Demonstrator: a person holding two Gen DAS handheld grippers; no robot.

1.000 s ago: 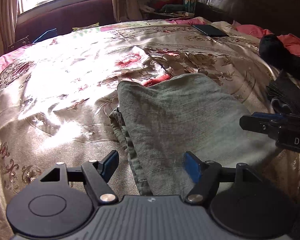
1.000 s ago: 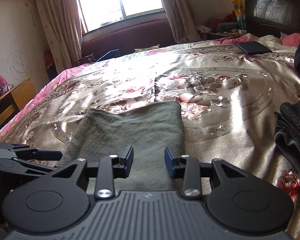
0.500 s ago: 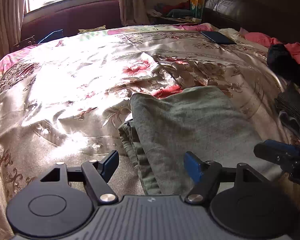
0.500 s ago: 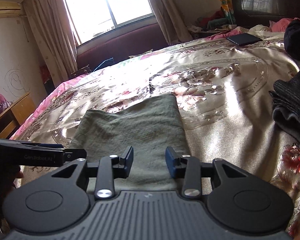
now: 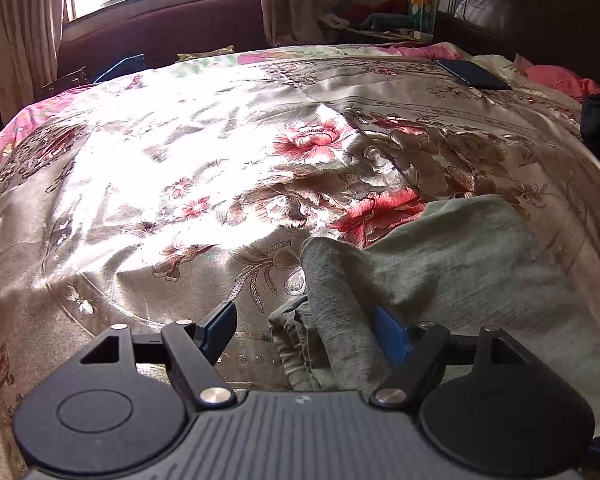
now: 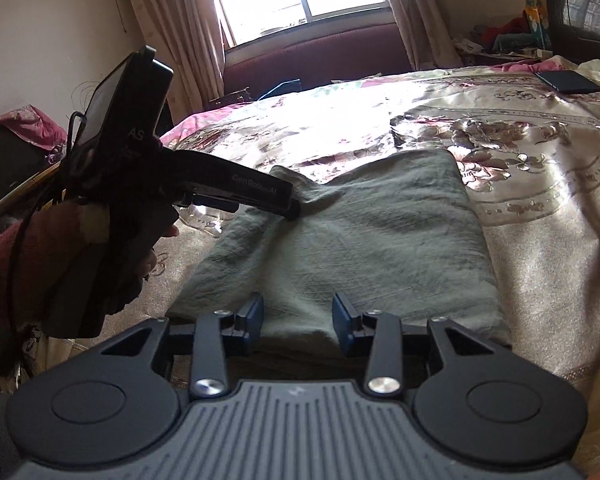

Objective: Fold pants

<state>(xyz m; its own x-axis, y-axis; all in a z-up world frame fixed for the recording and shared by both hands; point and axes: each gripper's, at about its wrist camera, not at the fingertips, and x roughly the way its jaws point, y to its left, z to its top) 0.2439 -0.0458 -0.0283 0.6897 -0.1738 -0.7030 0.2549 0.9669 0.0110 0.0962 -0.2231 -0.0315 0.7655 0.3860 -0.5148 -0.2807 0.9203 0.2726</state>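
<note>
A: Left wrist view. The left gripper (image 5: 306, 330) has its jaws opening, set wide. The stacked left edge of the grey-green pants (image 5: 440, 280) lies between the blue pads (image 5: 392, 336), neither pressing it. Pants folded, on the floral bedspread (image 5: 160, 200), lower right.

B: Right wrist view?

A: The right gripper (image 6: 298, 320) is partly parted, pads apart and empty, over the near edge of the pants (image 6: 364, 236). The left gripper (image 6: 292, 206), held by a hand (image 6: 140, 248) in a pink sleeve (image 6: 0, 264), touches their far left corner. A dark phone (image 6: 568, 82) lies well apart, far right.
</note>
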